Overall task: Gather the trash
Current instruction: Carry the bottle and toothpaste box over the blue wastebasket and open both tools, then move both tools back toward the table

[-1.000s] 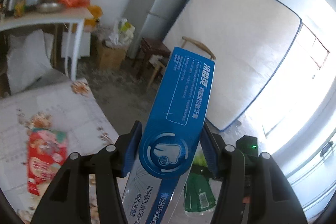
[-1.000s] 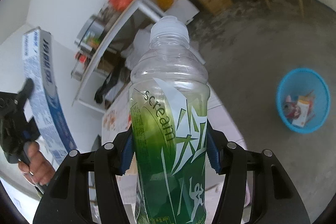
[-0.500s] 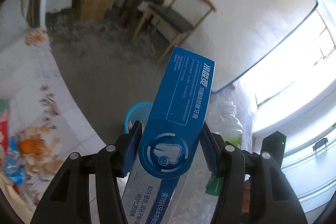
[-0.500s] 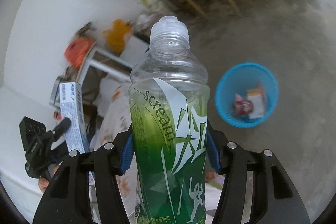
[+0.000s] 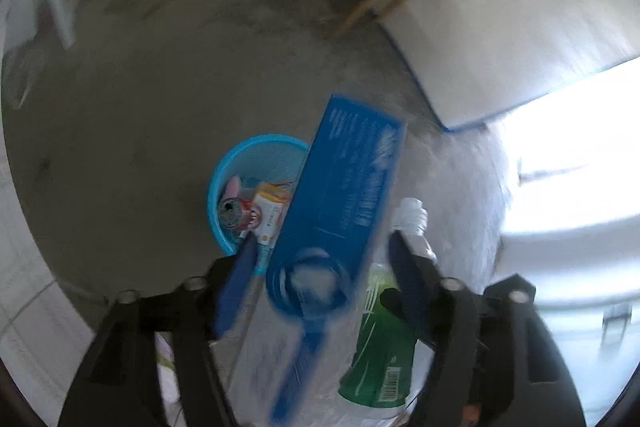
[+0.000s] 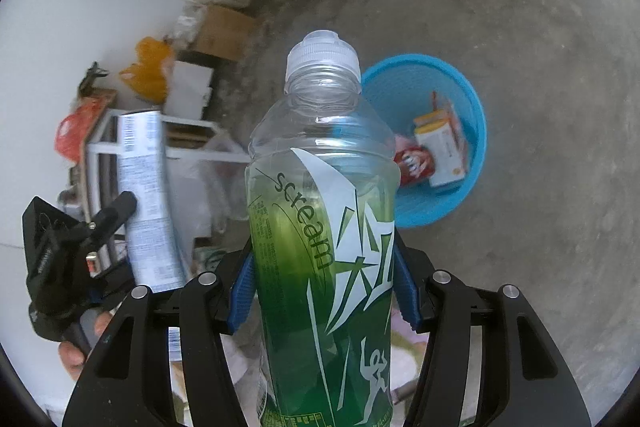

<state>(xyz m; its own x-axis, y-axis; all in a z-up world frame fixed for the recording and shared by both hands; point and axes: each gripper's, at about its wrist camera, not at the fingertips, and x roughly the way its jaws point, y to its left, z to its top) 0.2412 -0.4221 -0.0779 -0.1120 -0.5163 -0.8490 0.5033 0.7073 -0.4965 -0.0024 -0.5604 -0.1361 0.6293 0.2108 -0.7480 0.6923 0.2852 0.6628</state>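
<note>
Grey concrete floor (image 6: 540,67), blue basket (image 6: 472,99)

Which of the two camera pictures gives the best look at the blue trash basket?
The right wrist view: the blue basket is sharp, with only its left rim behind the bottle. In the left wrist view it is blurred and half hidden by the blue box.

Left gripper (image 5: 320,267): black plastic linkage arms are carrying round silver pivot screws, and its two fingers (image 5: 236,287) are showing flat blue pads on their inner faces. Right gripper (image 6: 324,291): the same black arms, silver screw heads and ribbed blue pads are appearing. At the far left of the right wrist view, the left gripper's boxy black housing is showing faint white lettering, with a bare hand (image 6: 76,351) gripping its handle below.
</note>
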